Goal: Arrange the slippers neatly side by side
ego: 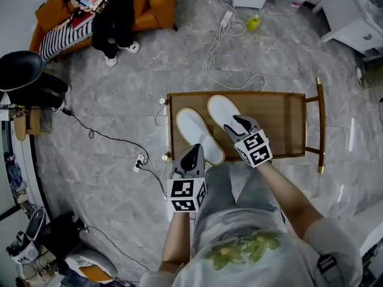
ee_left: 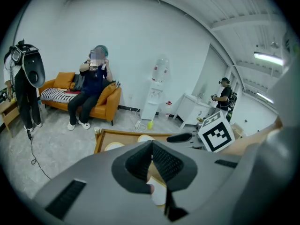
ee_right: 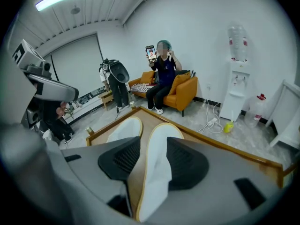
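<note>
From overhead I see the left slipper (ego: 192, 130) and right slipper (ego: 221, 109), white with tan rims, side by side at the wooden table's (ego: 287, 124) left end. Only its own view shows the right gripper (ee_right: 151, 149) open astride the right slipper. The left gripper's (ee_left: 151, 145) ribbed pads meet at the tips, a heel half hidden behind.

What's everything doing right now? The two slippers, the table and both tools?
Wooden table: standing on the floor, both slippers on it.
Left slipper: lying flat, close beside the other one.
Right slipper: lying flat, lined up with the left one.
Left tool: jaws together at the tips, by the left slipper's near end.
Right tool: jaws apart, the right slipper's near end between them.
</note>
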`<action>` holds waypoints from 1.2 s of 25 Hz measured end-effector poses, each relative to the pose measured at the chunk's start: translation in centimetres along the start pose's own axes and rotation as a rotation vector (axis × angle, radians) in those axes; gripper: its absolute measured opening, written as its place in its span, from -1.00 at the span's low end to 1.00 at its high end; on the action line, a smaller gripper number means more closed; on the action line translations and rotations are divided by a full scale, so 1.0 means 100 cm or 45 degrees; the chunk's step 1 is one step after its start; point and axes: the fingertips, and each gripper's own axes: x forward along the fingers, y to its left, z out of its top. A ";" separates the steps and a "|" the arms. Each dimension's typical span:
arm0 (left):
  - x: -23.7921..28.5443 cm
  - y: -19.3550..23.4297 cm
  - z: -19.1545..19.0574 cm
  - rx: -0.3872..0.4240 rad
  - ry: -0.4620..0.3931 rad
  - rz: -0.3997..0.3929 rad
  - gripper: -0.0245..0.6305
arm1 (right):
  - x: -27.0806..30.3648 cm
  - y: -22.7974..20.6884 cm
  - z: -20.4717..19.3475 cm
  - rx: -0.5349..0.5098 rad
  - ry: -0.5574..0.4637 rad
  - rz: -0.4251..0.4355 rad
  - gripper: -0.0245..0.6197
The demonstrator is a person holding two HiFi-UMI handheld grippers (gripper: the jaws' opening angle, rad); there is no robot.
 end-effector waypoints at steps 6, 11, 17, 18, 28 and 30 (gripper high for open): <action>0.006 0.006 -0.012 -0.024 0.021 -0.008 -0.88 | 0.018 -0.006 -0.022 0.006 0.061 -0.046 -0.40; 0.009 0.006 -0.021 -0.023 0.041 -0.016 -0.88 | 0.027 -0.012 -0.035 0.043 0.087 -0.059 -0.42; 0.012 0.012 -0.026 -0.013 0.062 -0.030 -0.88 | 0.035 -0.014 -0.044 0.087 0.107 -0.067 -0.66; 0.012 0.012 -0.027 -0.010 0.065 -0.031 -0.88 | 0.036 -0.014 -0.045 0.098 0.105 -0.070 -0.69; 0.012 0.016 -0.026 0.008 0.079 -0.037 -0.88 | 0.028 -0.018 -0.042 0.253 0.054 -0.145 -0.83; 0.013 0.017 -0.024 0.008 0.081 -0.044 -0.88 | 0.025 -0.021 -0.041 0.301 0.049 -0.171 -0.83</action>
